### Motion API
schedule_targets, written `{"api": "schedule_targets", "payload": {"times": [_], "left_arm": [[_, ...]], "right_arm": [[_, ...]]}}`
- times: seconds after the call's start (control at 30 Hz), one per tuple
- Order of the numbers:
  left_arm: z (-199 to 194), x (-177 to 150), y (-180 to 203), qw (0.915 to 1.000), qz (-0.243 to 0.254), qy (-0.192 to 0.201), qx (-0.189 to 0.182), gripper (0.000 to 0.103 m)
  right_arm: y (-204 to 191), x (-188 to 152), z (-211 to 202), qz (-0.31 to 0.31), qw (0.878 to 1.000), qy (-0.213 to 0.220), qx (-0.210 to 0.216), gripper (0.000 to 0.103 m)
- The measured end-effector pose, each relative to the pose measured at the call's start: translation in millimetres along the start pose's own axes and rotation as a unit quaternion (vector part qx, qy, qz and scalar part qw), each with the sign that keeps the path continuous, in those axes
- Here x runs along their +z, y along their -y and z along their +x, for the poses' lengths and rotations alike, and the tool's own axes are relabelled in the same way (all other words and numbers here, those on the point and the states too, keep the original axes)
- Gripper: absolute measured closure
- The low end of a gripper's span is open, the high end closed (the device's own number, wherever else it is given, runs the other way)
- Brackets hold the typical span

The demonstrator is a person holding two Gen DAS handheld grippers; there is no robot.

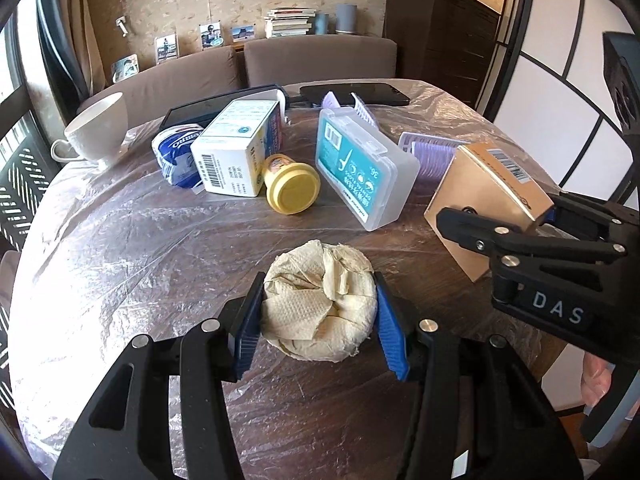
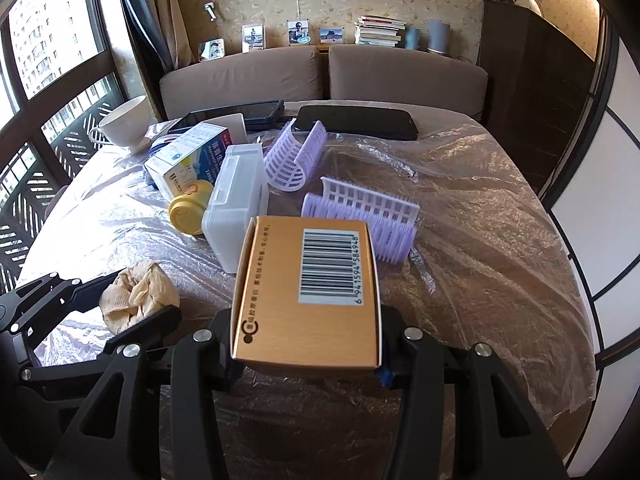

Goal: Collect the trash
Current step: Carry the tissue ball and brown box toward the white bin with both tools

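Note:
A crumpled beige paper towel wad [image 1: 316, 304] sits between the blue pads of my left gripper [image 1: 318, 330], which is shut on it just above the plastic-covered table [image 1: 132, 264]. My right gripper [image 2: 306, 346] is shut on a golden cardboard box [image 2: 308, 280] with a barcode on top, held tilted over the table. The box hides most of its fingers. From the left wrist view the right gripper [image 1: 500, 216] and its golden box [image 1: 476, 204] are at the right. In the right wrist view the left gripper [image 2: 138, 312] with the wad [image 2: 136, 292] is at the lower left.
Further back on the table lie a white carton [image 1: 236, 148], a yellow-lidded jar [image 1: 290, 188], a clear plastic case [image 1: 360, 164], purple hair rollers [image 2: 360, 216], a blue tissue pack [image 1: 176, 152], a white cup [image 1: 98, 128] and two dark tablets [image 2: 356, 122]. A sofa [image 2: 320, 76] stands behind.

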State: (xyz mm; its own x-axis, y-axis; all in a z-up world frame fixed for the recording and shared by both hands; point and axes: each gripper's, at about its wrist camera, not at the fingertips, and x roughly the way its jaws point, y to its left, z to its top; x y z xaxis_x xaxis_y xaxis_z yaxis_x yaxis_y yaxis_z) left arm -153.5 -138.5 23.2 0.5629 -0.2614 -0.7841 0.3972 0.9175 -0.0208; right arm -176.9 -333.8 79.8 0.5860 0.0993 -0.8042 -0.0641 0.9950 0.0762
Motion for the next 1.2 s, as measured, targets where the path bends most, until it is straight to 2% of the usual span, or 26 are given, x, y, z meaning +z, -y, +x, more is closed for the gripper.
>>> {"api": "schedule_targets", "payload": {"times": [0.7, 1.2], "left_arm": [[-18, -10, -13, 0.9992, -0.039, 0.0, 0.012, 0.051], [-31, -24, -20, 0.9982, -0.058, -0.003, 0.014, 0.051]], "right_arm": [[-5, -17, -13, -0.018, 0.998, -0.03, 0.044, 0.055], [-5, -31, -29, -0.028, 0.997, -0.042, 0.058, 0.055]]}}
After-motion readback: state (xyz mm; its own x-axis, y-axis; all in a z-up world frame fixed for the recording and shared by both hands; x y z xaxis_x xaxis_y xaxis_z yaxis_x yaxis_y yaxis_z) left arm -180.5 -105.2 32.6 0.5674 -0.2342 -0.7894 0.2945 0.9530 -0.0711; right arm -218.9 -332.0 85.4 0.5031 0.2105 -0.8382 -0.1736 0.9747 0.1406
